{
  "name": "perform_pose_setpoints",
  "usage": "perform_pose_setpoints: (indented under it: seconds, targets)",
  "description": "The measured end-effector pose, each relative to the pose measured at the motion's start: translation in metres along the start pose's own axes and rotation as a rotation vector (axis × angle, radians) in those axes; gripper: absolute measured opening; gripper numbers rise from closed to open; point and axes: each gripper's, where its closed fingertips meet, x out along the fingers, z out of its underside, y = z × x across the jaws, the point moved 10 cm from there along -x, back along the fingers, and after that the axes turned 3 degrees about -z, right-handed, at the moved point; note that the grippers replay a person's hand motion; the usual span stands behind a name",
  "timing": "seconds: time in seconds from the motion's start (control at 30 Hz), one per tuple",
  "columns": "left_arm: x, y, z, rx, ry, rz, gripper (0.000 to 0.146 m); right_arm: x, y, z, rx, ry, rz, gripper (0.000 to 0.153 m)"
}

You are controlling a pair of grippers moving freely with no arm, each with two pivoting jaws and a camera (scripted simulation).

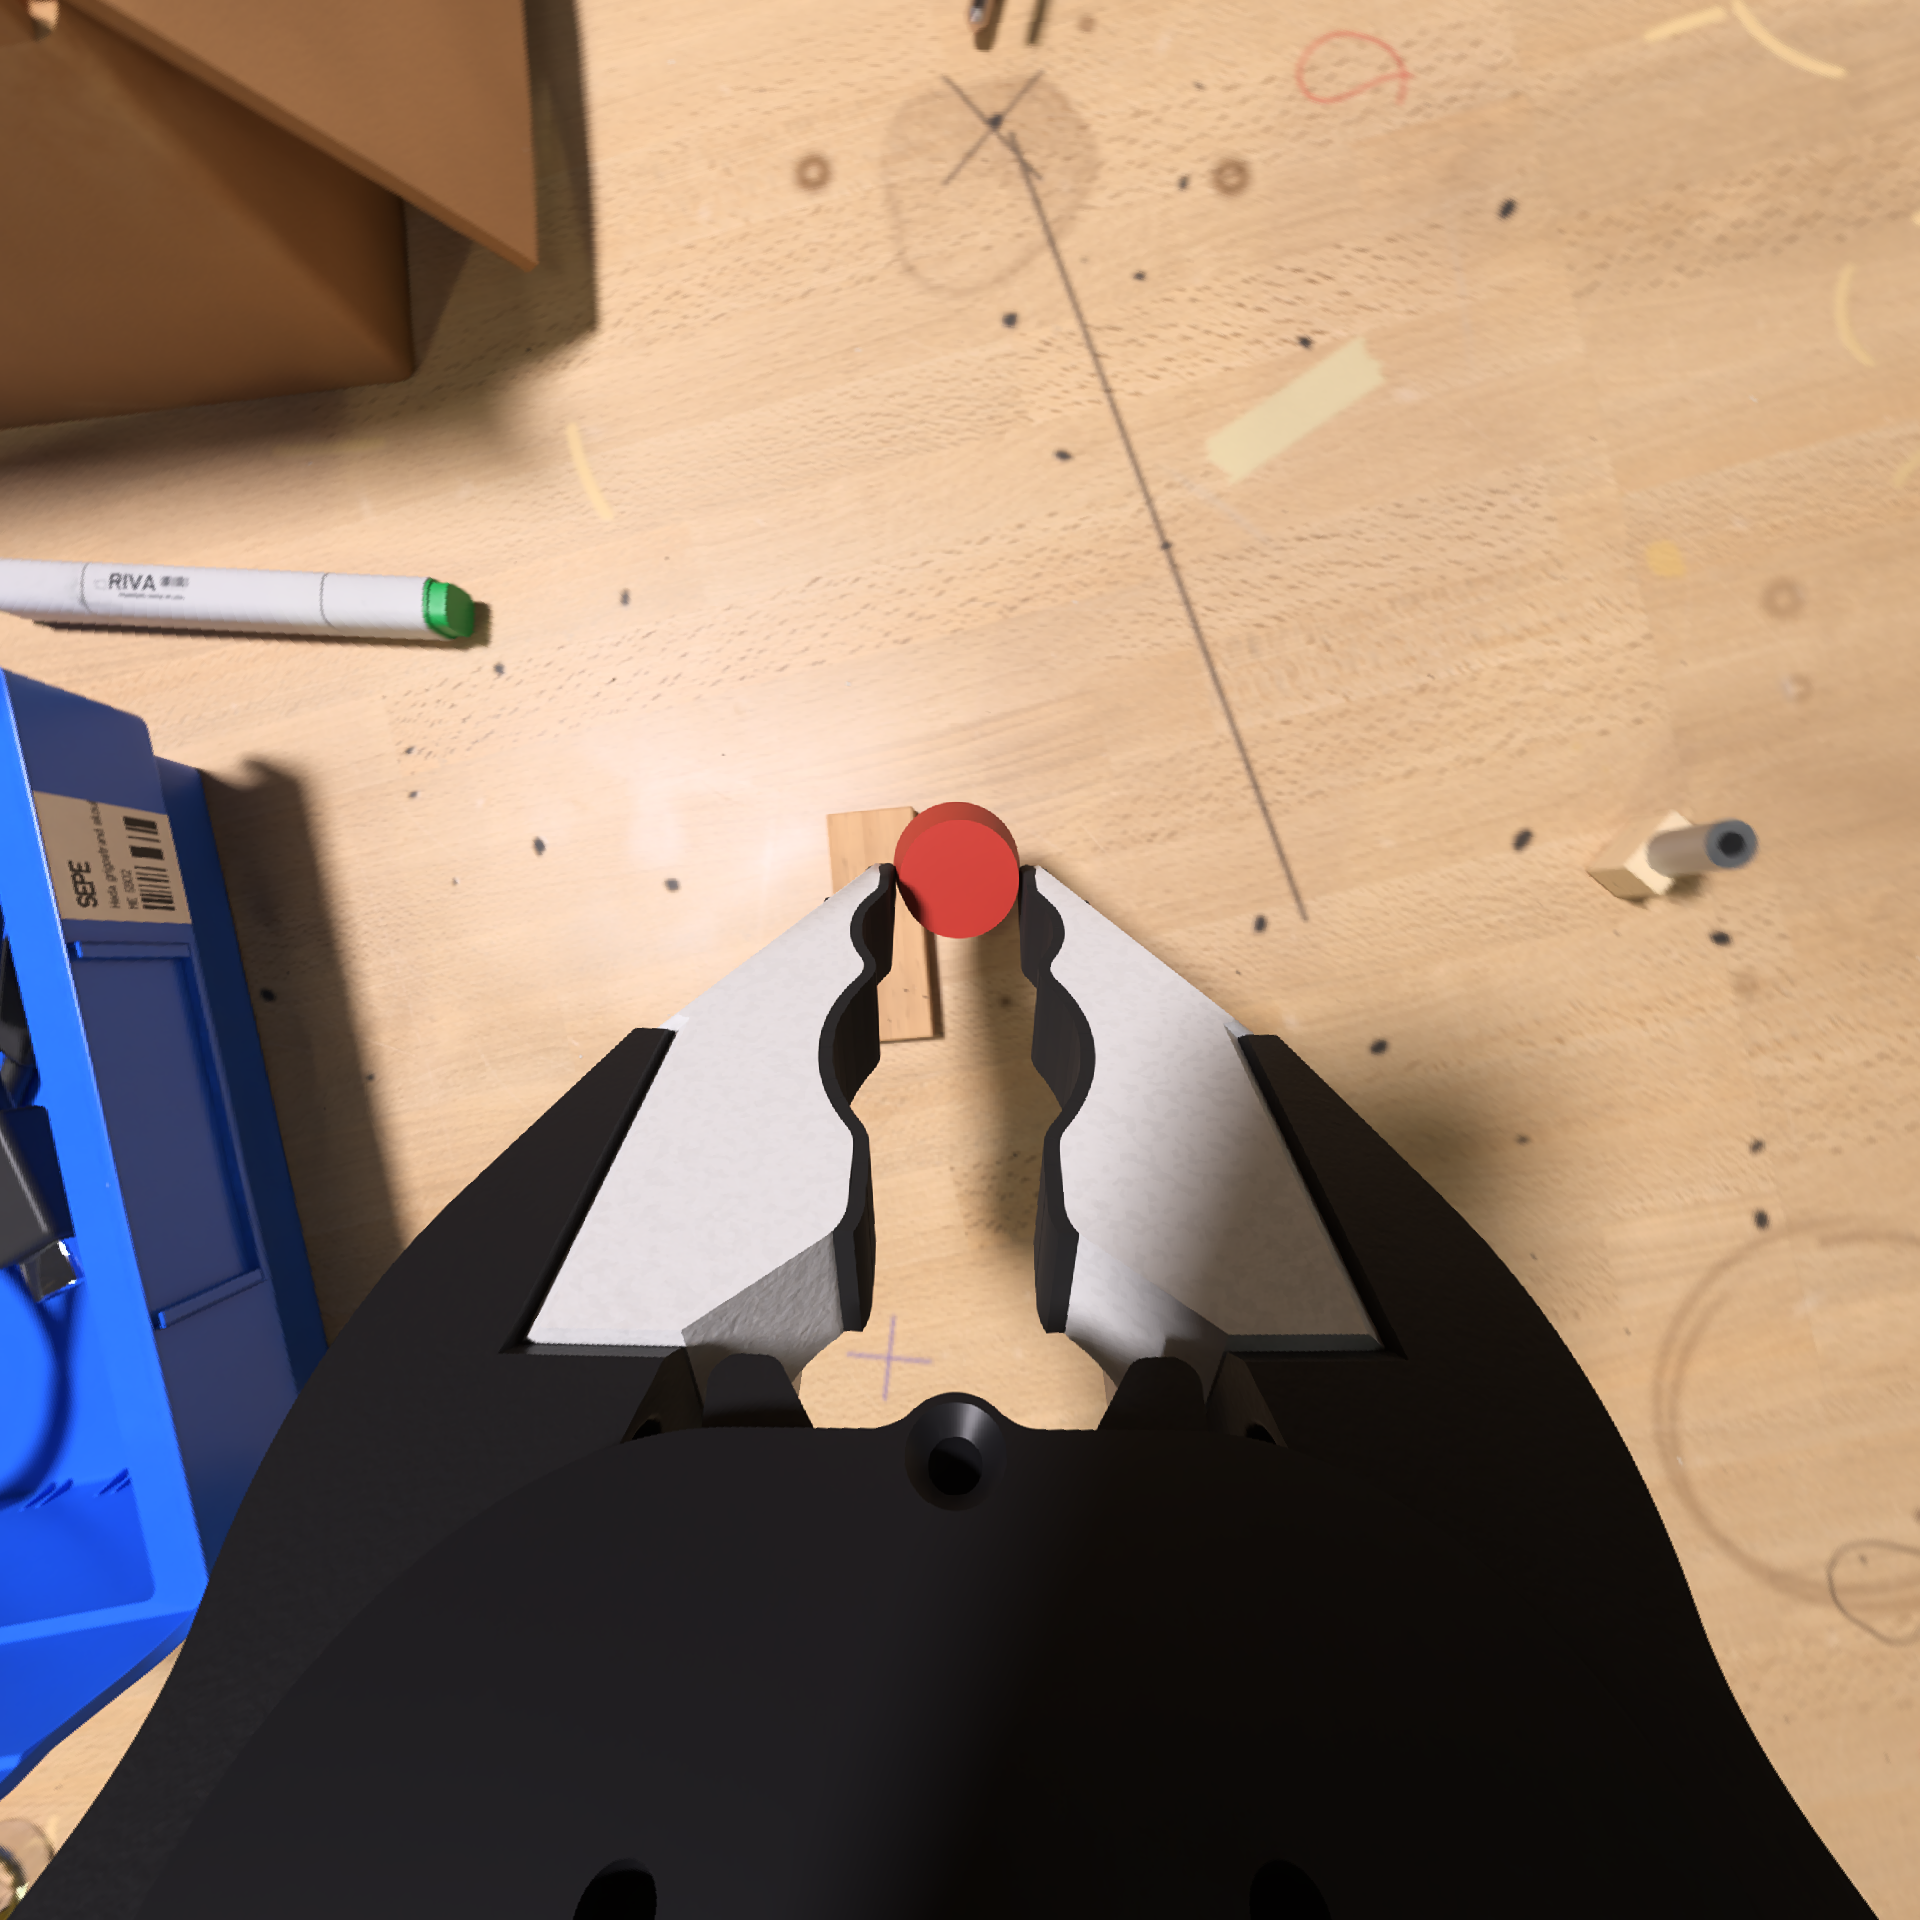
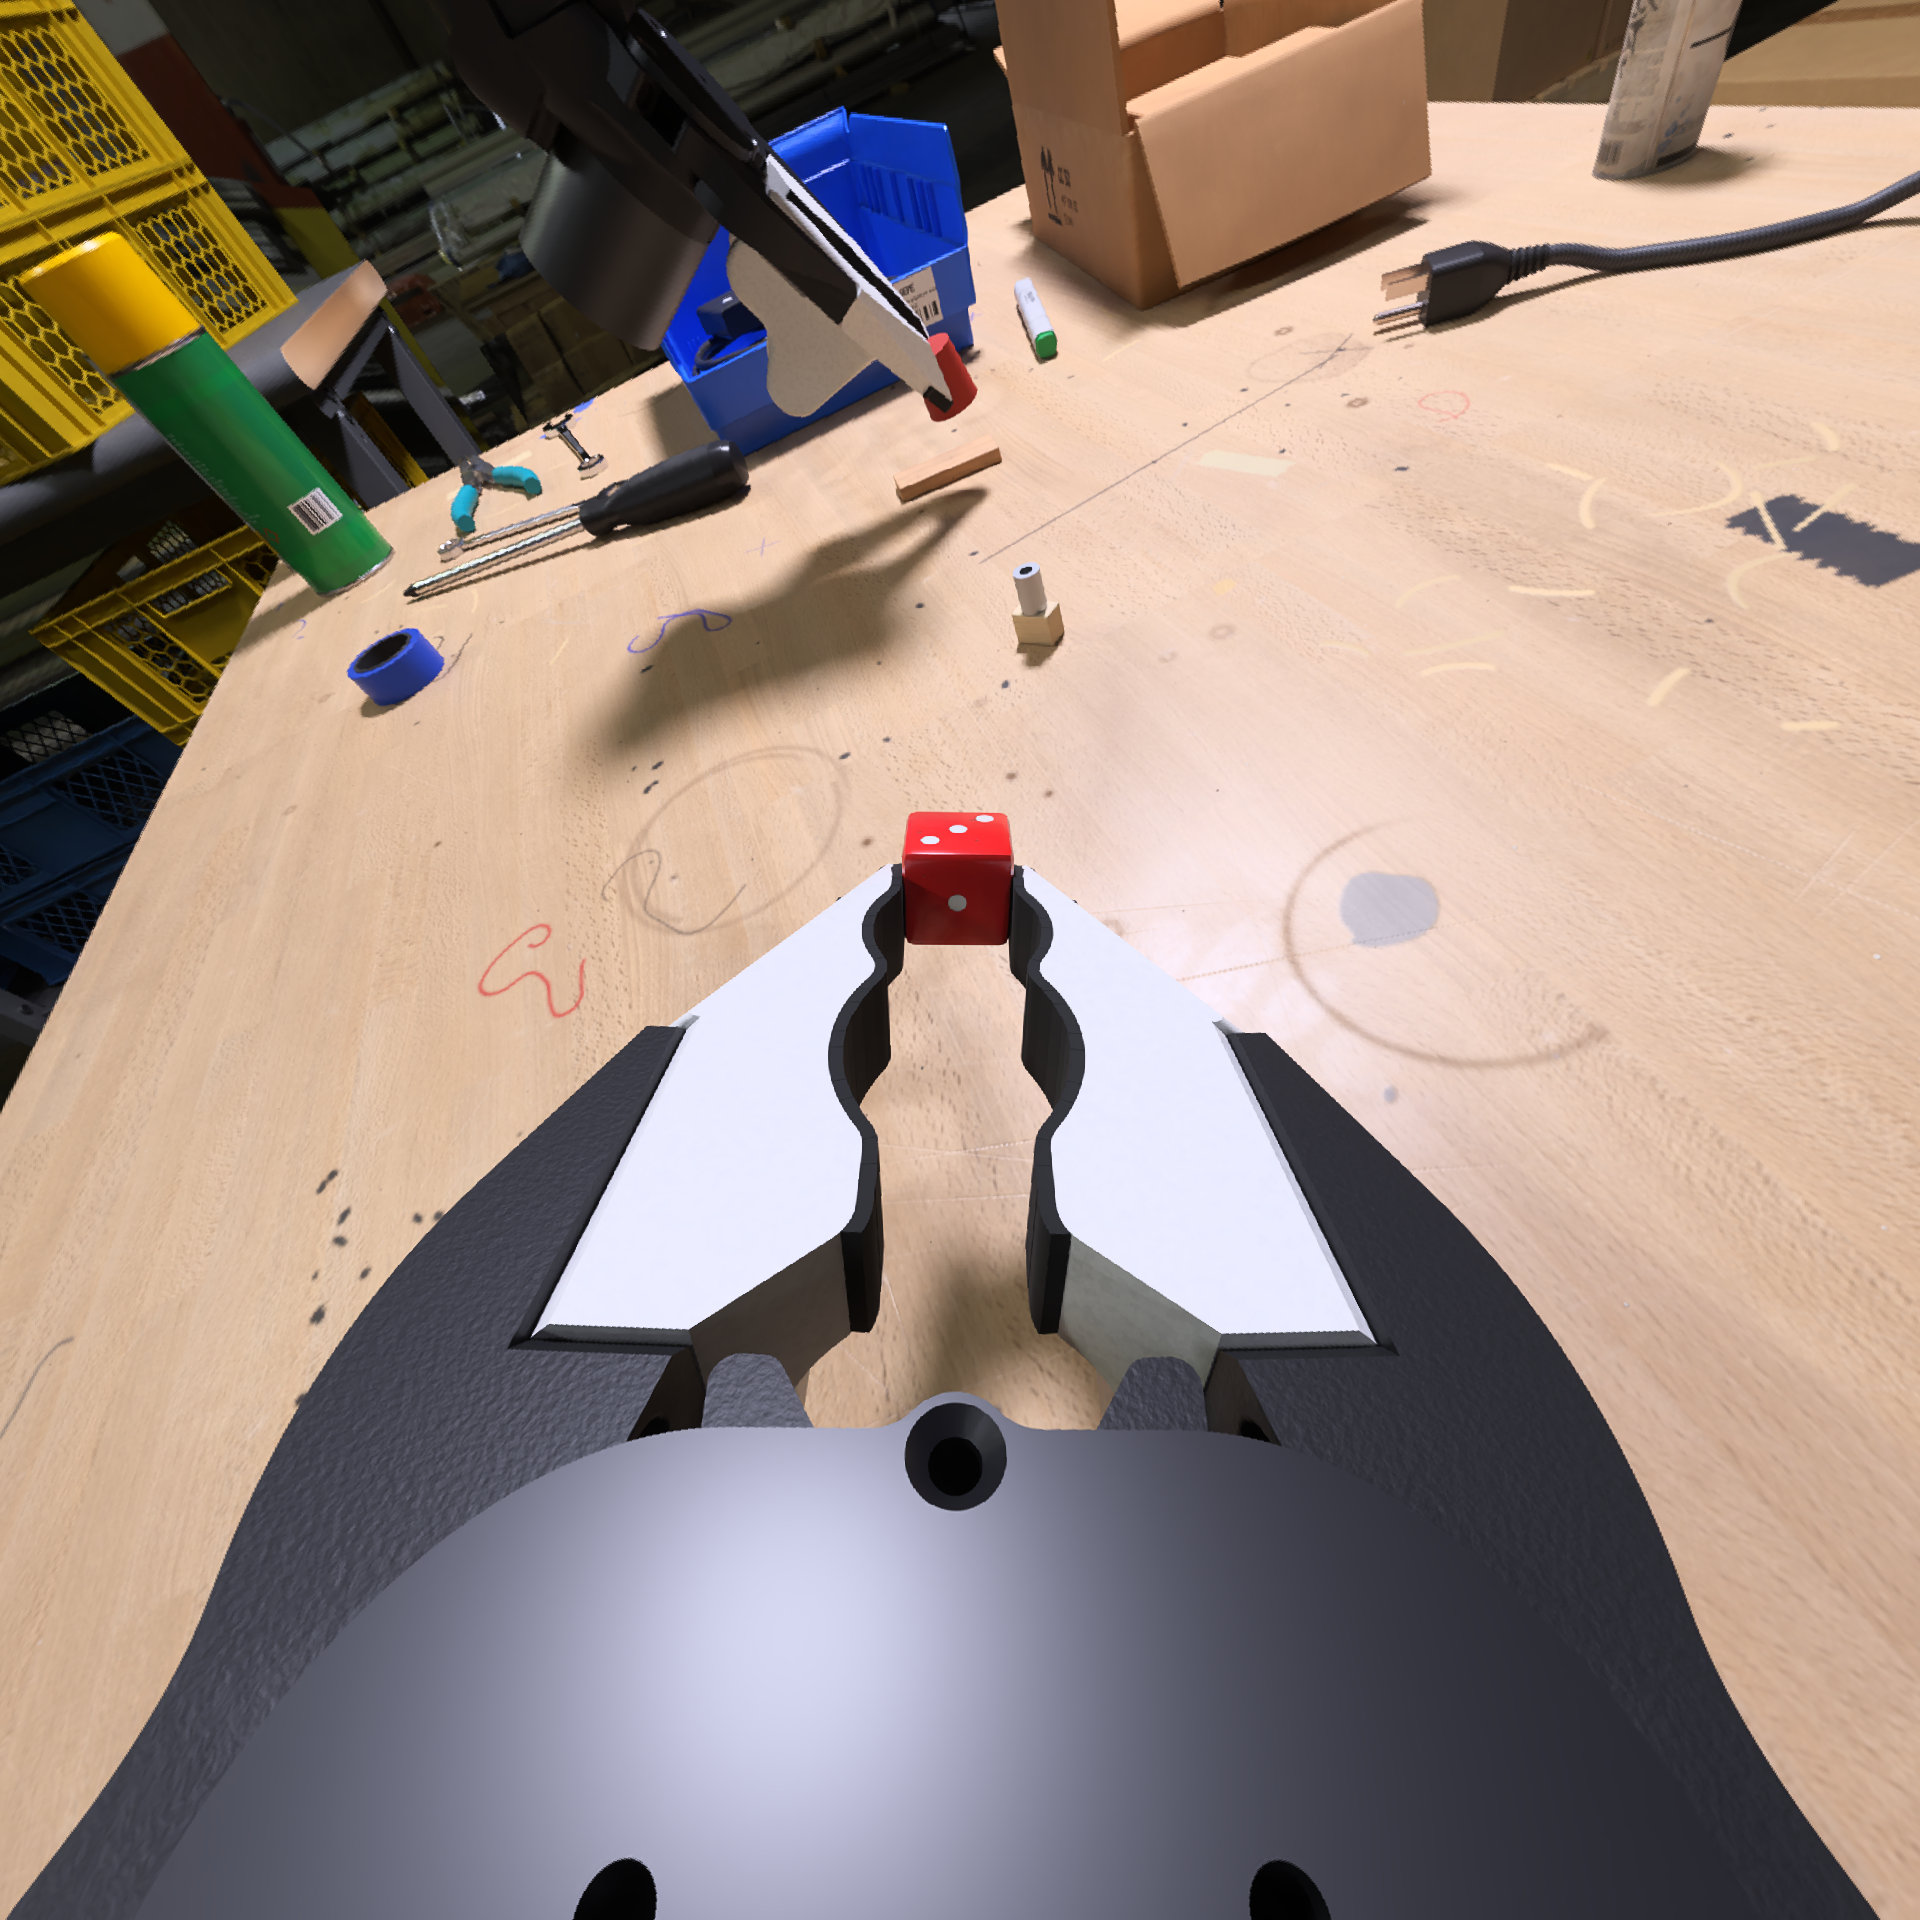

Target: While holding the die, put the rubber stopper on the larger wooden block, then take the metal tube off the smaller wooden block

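My left gripper is shut on the red rubber stopper and holds it in the air above the larger wooden block, a flat plank on the table. The right wrist view shows this gripper, the stopper and the plank below it. The grey metal tube stands on the smaller wooden block to the right; both also show in the right wrist view, tube on block. My right gripper is shut on the red die above the table.
A blue bin, a white marker with a green cap and a cardboard box lie left of the left gripper. A green spray can, a screwdriver, pliers, blue tape roll and a power plug lie farther off.
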Motion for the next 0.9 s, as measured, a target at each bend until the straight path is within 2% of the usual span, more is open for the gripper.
perform_pose_setpoints:
  seconds: [0.2, 0.4, 0.5, 0.67, 0.8, 0.9]
  targets:
    - [0.013, -0.008, 0.009, -0.059, -0.009, -0.057, 0.023, -0.001, -0.002, 0.003, 0.011, -0.013, 0.006, 0.019]
    - [0.021, -0.01, 0.018, -0.054, -0.047, -0.094, 0.024, 0.0, -0.005, 0.003, 0.006, -0.024, -0.004, 0.019]
    - [0.013, -0.002, 0.017, 0.004, 0.026, -0.111, 0.045, 0.003, -0.005, 0.003, -0.004, -0.04, -0.002, 0.019]
    - [0.008, 0.019, -0.004, 0.067, 0.079, 0.076, 0.059, 0.004, -0.01, 0.0, -0.015, -0.034, -0.002, 0.019]
    - [0.022, 0.023, -0.016, 0.119, 0.034, -0.005, 0.06, 0.003, -0.012, 0.002, -0.008, -0.03, 0.006, 0.019]
    - [0.035, 0.021, -0.023, 0.083, 0.026, 0.018, 0.055, 0.003, -0.013, 0.003, -0.01, -0.031, 0.014, 0.019]
